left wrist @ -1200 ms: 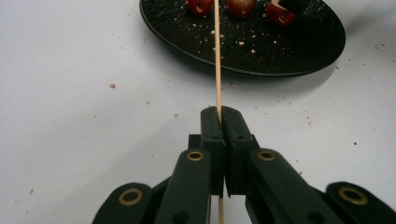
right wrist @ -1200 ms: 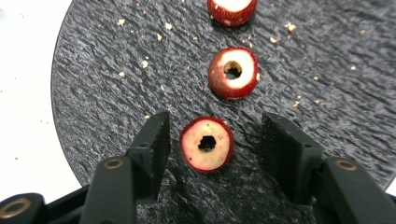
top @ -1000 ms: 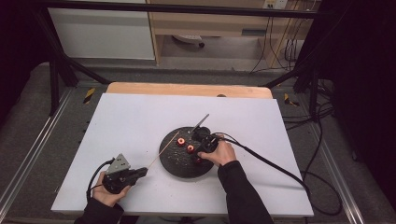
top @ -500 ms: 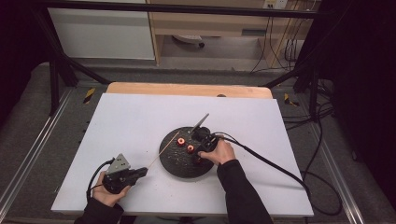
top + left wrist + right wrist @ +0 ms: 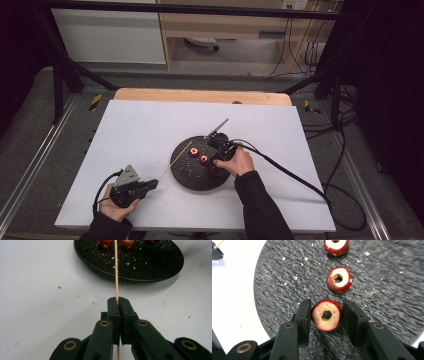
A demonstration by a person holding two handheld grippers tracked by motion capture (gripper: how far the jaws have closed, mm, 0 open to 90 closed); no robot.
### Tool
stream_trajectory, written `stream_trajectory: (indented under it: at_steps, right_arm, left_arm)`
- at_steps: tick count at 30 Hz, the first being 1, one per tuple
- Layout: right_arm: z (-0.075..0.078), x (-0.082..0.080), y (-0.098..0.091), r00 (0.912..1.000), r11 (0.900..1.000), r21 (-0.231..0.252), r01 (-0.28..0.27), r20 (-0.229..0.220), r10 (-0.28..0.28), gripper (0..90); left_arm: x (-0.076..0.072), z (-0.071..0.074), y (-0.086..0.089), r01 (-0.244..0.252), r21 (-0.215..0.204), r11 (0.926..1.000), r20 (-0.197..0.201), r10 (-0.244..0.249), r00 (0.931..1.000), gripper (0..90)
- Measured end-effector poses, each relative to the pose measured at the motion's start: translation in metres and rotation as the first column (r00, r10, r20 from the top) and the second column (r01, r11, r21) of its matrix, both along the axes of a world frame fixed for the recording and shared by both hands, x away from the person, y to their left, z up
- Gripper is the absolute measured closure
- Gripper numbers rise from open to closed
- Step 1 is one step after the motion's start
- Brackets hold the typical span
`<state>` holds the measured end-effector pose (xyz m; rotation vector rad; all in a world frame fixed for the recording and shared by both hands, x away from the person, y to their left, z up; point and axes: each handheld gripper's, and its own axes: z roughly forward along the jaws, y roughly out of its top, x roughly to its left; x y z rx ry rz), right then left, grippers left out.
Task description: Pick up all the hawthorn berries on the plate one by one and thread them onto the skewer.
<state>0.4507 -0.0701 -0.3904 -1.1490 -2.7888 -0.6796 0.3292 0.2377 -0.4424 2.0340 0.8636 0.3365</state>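
A round black plate [image 5: 192, 179] lies at the middle of the white table. On it are three cored red fruit pieces. My right gripper [image 5: 326, 311] is shut on the nearest fruit piece [image 5: 322, 321], one pad at each side. The other two fruit pieces [image 5: 338, 279] [image 5: 336, 245] lie in a row beyond it. My left gripper [image 5: 119, 301] rests on the table left of the plate and is shut on a thin wooden skewer [image 5: 116, 272]. The skewer points over the plate's rim [image 5: 150, 275] toward the fruit. From above, the skewer [image 5: 175, 160] reaches from the left gripper [image 5: 152, 184] to the plate.
Crumbs are scattered on the plate [image 5: 282, 285] and on the white tabletop [image 5: 125, 130]. The right gripper's black cable [image 5: 290, 175] runs across the table and off its right edge. A wooden strip [image 5: 200, 96] borders the table's far edge.
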Motion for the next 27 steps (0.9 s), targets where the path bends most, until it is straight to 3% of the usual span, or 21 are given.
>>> stream_trajectory:
  at_steps: [7,16,22,27]
  right_arm:
    - [0.010,-0.005,-0.006,0.9990,0.9996,0.022,0.018,0.042,-0.019,60.7]
    - [0.017,-0.013,-0.017,0.9938,0.9949,0.089,0.048,0.096,-0.056,60.7]
    - [0.018,-0.019,-0.025,0.9845,0.9825,0.165,0.086,0.137,-0.109,60.7]
    - [0.015,-0.024,-0.033,0.9741,0.9652,0.237,0.111,0.166,-0.153,60.8]
  left_arm:
    - [-0.001,0.000,0.000,-0.003,-0.001,1.0000,0.001,0.003,1.0000,88.4]
    - [-0.001,0.000,-0.001,-0.004,-0.005,1.0000,0.000,0.004,1.0000,88.4]
    - [-0.002,0.000,-0.002,-0.004,-0.006,1.0000,0.002,0.004,1.0000,88.4]
    - [-0.003,0.000,-0.004,-0.003,-0.006,1.0000,0.002,0.003,1.0000,88.4]
